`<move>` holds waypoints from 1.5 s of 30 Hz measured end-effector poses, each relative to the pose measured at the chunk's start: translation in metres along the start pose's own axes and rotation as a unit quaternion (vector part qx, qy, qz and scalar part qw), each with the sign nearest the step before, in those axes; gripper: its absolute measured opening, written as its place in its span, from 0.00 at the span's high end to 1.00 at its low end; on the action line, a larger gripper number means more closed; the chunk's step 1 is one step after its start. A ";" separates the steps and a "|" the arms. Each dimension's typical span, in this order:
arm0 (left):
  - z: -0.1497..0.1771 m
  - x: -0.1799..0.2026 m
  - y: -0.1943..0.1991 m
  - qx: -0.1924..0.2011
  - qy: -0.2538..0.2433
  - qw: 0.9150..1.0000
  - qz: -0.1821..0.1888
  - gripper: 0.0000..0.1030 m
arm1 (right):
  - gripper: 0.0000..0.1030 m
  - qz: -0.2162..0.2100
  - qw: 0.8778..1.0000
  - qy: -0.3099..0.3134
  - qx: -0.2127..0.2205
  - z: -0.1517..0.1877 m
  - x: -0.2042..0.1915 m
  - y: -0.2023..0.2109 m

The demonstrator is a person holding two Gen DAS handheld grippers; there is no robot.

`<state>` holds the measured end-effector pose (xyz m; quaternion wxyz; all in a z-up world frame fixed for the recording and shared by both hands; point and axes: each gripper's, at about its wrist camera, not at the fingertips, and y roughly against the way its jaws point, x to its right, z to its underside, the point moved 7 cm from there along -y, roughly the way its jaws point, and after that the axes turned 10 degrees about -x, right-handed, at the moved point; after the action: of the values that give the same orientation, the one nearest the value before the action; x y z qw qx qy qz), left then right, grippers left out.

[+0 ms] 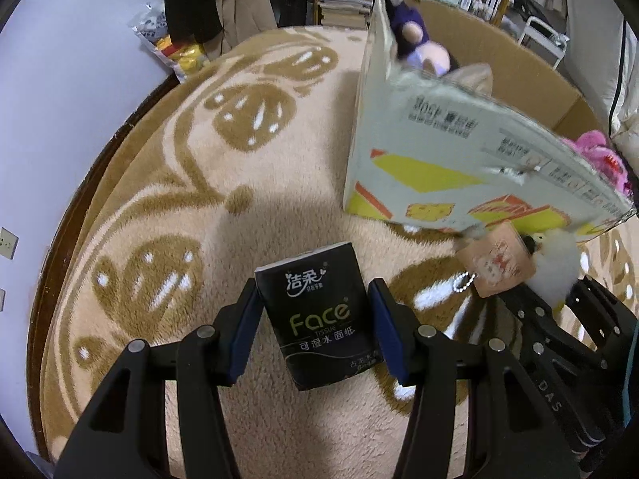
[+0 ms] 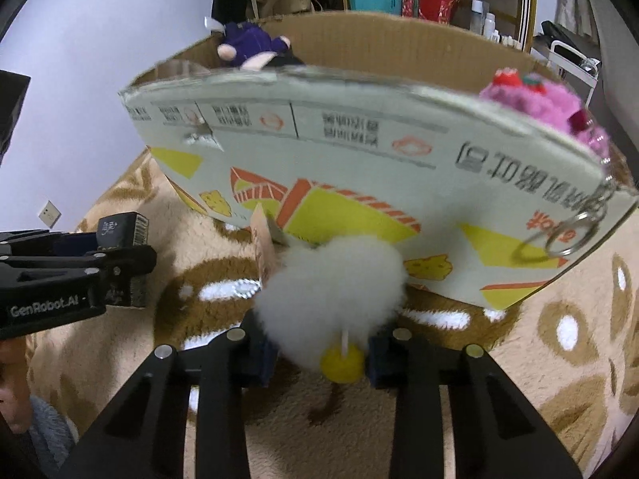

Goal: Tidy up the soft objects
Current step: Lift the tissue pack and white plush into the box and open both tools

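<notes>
My left gripper (image 1: 315,319) is shut on a black "Face" tissue pack (image 1: 319,311), with its blue pads against both sides above the rug. The right wrist view shows that left gripper (image 2: 127,247) and the tissue pack (image 2: 120,231) from the side. My right gripper (image 2: 321,359) is shut on a white fluffy plush toy (image 2: 331,299) with a yellow ball and a paper tag, close to the cardboard box (image 2: 359,151). From the left wrist view, the right gripper (image 1: 553,299) and white plush toy (image 1: 555,263) sit below the box (image 1: 439,167).
In the box lie a purple plush (image 2: 247,44) and a pink plush (image 2: 547,103), with a key ring (image 2: 571,231) hanging over the wall. A beige patterned rug (image 1: 179,167) covers the floor. Shelves and a snack bag (image 1: 175,48) stand behind.
</notes>
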<state>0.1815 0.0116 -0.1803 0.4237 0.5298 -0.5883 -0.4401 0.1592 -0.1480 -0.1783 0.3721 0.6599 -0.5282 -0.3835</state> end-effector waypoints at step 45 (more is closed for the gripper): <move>-0.021 0.034 0.125 0.252 -0.047 0.966 0.020 0.49 | 0.66 -0.051 0.982 -0.080 0.166 -0.022 0.022 0.123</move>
<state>0.1674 -0.0174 -0.0532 0.2571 0.5859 -0.7101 -0.2938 0.1315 -0.1883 -0.0609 0.1942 0.7060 -0.5777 -0.3606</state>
